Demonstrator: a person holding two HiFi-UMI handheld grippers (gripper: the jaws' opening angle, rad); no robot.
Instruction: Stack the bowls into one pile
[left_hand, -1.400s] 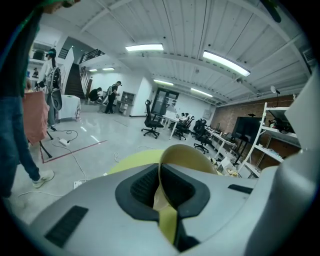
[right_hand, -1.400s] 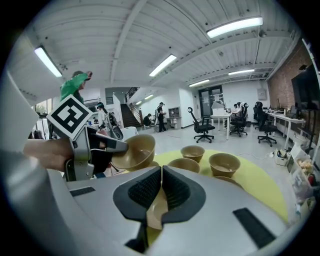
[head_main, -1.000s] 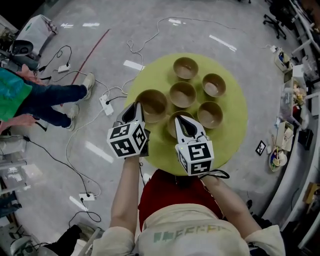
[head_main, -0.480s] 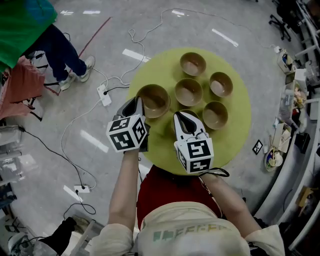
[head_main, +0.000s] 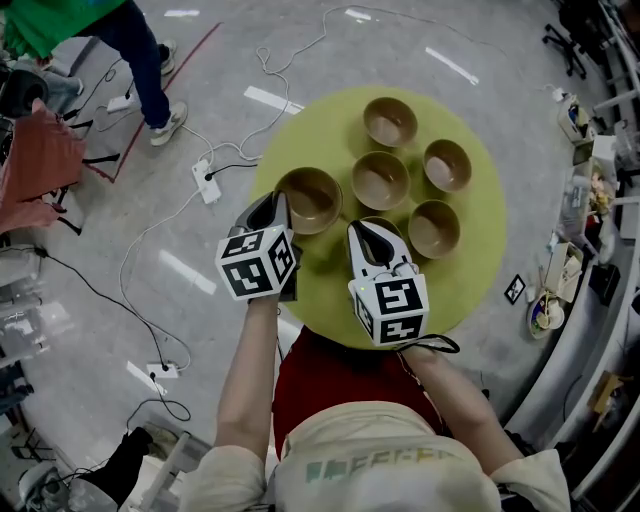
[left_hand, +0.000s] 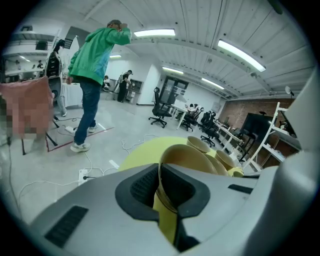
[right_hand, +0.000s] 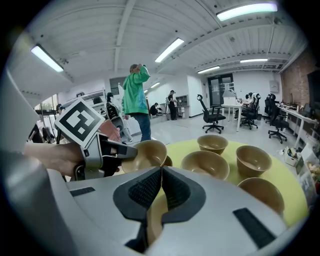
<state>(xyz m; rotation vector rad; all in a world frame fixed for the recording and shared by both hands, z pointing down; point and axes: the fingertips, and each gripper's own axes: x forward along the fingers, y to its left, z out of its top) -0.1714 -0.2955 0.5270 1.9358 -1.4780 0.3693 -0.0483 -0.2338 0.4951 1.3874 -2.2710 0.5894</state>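
Note:
Several tan bowls stand on a round yellow-green table (head_main: 470, 280). My left gripper (head_main: 277, 206) is shut on the near rim of the leftmost bowl (head_main: 310, 197); that rim runs between the jaws in the left gripper view (left_hand: 185, 157). My right gripper (head_main: 366, 232) is shut on the rim of another bowl (right_hand: 155, 216), which its body mostly hides from the head view. Free bowls sit at the far side (head_main: 390, 122), the middle (head_main: 380, 180), the right (head_main: 447, 165) and the near right (head_main: 434, 228). The right gripper view shows the left gripper (right_hand: 100, 150) holding its bowl (right_hand: 145, 154).
Cables and a power strip (head_main: 207, 182) lie on the floor left of the table. A person in a green top (left_hand: 95, 55) stands at the far left near a reddish cloth (head_main: 35, 165). Cluttered shelving (head_main: 590, 200) runs along the right. Office chairs (right_hand: 212, 115) stand beyond.
Both grippers have stayed on their bowl rims with almost no movement. The person in green has walked from the left edge toward the upper left corner.

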